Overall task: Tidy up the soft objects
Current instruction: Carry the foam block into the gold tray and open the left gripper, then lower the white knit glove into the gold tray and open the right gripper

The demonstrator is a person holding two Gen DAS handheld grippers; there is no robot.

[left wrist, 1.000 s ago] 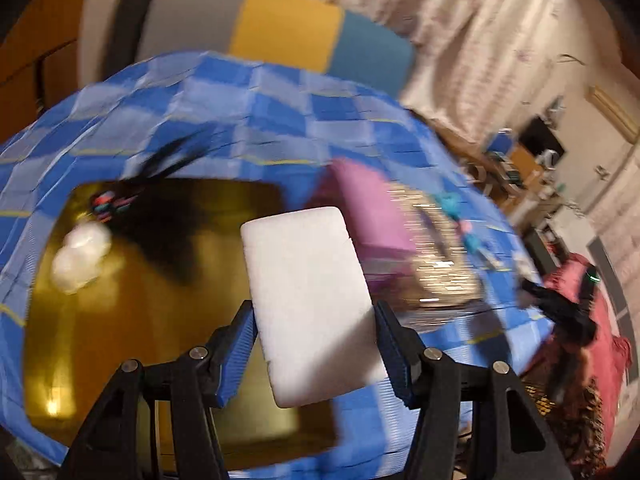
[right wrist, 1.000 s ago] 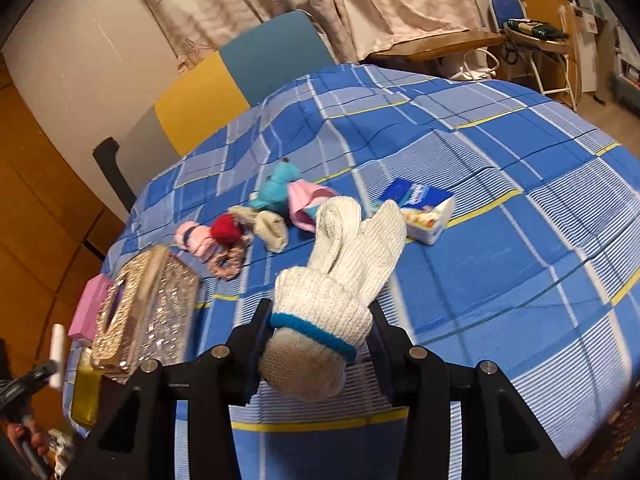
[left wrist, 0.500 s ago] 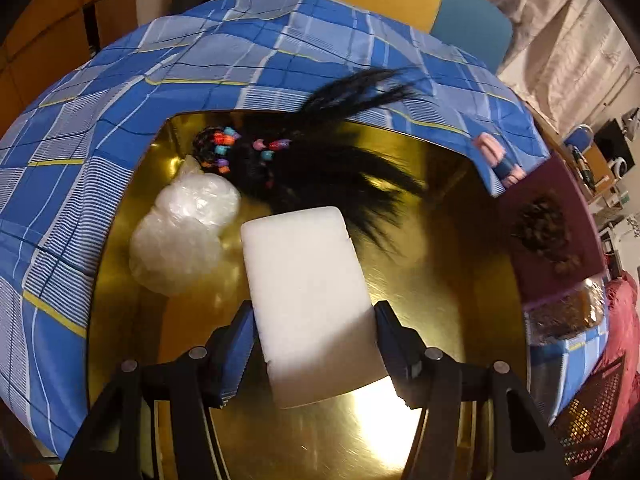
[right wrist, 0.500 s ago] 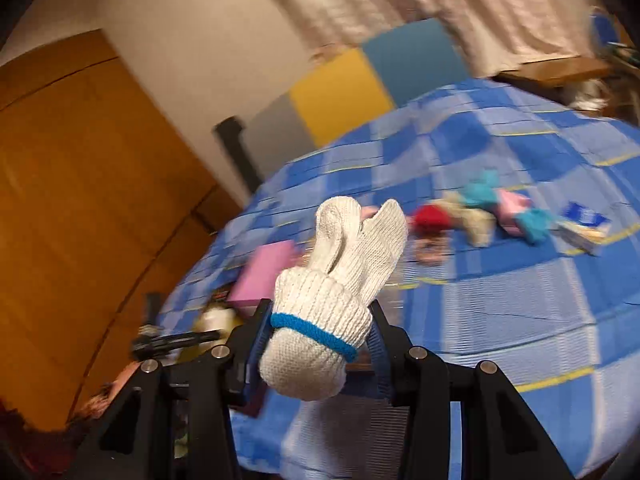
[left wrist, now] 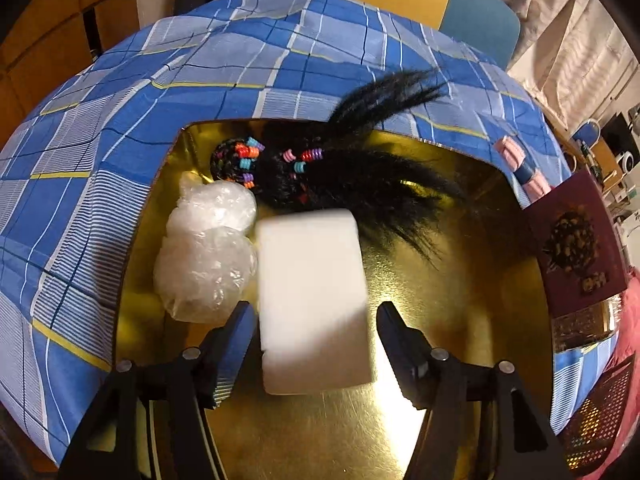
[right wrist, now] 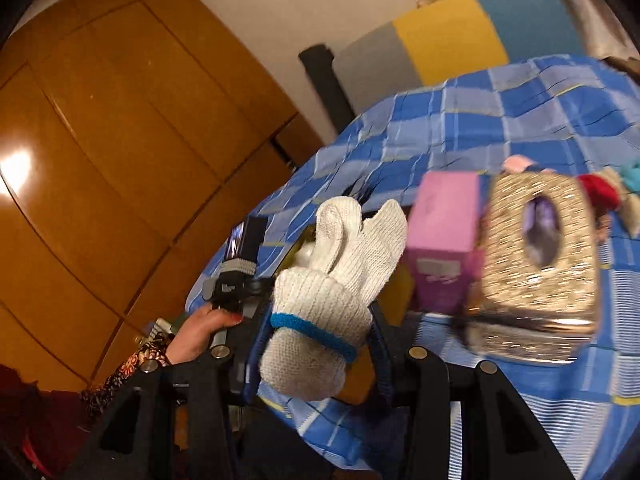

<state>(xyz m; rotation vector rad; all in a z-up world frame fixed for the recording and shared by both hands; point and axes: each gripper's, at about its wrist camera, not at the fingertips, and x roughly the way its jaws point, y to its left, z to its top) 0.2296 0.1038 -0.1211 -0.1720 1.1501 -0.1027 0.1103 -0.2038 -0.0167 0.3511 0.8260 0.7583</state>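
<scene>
Two grippers I see. My left gripper has just opened its jaws; the sponge lies free between them over the tray, near its left edge. My right gripper pinches the glove.

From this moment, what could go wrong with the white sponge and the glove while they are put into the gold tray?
1. The left gripper has just been opening, its pads clear of the white sponge. The sponge may tip onto the plastic bag or the black wig.
2. The right gripper grips the knit glove only near the cuff, so the loose fingers might catch on the gold tray rim.
</scene>
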